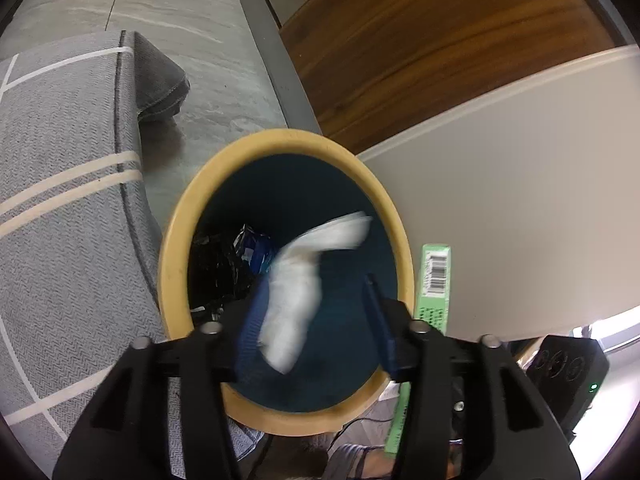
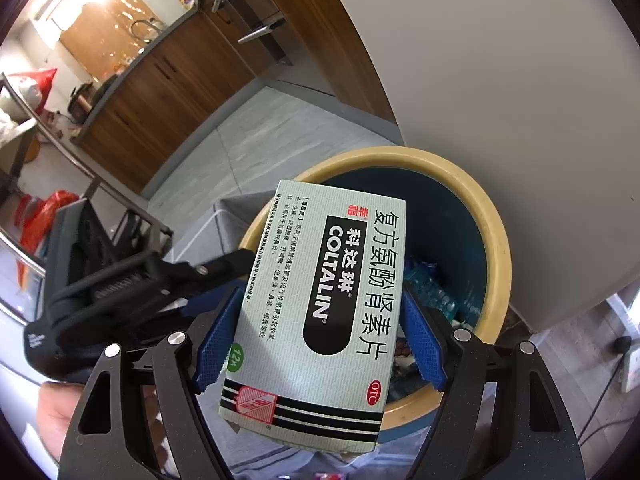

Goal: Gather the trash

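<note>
A round bin with a tan rim (image 1: 280, 136) and dark blue inside stands on the floor. My left gripper (image 1: 316, 304) is open right above its mouth. A blurred white tissue (image 1: 296, 288) hangs between the blue pads, loose in the air over the bin. Dark wrappers (image 1: 224, 264) lie at the bottom. My right gripper (image 2: 320, 332) is shut on a pale green Coltalin medicine box (image 2: 320, 312) and holds it over the bin rim (image 2: 496, 240). The box edge shows in the left wrist view (image 1: 434, 280). The left gripper's body (image 2: 132, 280) shows at the left of the right wrist view.
A grey patterned sofa (image 1: 60, 200) stands left of the bin. A white panel (image 1: 520, 200) stands right of it. Beyond are a grey tiled floor (image 1: 192, 20) and wooden cabinets (image 2: 160, 88). A black power strip (image 1: 568, 372) sits at the lower right.
</note>
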`<act>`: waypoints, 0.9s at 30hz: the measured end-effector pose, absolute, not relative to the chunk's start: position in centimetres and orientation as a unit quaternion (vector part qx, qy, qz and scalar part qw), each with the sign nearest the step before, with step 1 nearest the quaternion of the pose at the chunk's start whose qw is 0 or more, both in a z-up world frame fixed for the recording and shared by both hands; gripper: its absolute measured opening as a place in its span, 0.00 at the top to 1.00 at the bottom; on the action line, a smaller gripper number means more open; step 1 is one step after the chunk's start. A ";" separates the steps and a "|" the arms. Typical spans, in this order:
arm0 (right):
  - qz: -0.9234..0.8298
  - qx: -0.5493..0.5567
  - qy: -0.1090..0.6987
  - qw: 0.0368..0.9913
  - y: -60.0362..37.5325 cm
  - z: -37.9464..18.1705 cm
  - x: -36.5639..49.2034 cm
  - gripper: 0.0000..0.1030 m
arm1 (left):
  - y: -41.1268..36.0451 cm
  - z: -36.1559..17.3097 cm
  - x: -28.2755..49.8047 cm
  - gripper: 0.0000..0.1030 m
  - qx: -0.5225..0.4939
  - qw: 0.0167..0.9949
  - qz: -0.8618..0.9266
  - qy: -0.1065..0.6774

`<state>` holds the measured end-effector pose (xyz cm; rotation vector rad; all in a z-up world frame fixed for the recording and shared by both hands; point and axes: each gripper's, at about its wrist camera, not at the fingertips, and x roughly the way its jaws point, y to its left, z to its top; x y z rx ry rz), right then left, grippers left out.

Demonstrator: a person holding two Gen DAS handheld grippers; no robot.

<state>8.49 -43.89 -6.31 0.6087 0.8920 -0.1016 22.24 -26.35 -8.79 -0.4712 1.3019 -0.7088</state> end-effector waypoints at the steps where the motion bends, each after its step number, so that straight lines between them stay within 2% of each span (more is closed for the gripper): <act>1: -0.050 0.287 0.426 0.857 -43.8 -6.4 8.6 0.25 | -26.1 -8.7 22.3 0.51 -0.217 0.712 -0.320 0.586; 13: -0.064 0.251 0.433 0.863 -42.9 -6.2 9.0 0.19 | -22.6 -6.1 21.8 0.41 -0.218 0.739 -0.312 0.556; 16: -0.062 0.243 0.429 0.868 -42.8 -5.8 8.4 0.19 | -22.6 -4.9 21.2 0.35 -0.197 0.753 -0.314 0.543; 21: -0.065 0.206 0.412 0.885 -42.5 -4.2 6.5 0.18 | -23.0 -2.0 19.5 0.16 -0.151 0.794 -0.311 0.501; 27: -0.072 0.158 0.387 0.906 -42.7 -2.2 4.2 0.16 | -23.5 0.6 17.0 0.08 -0.084 0.840 -0.298 0.446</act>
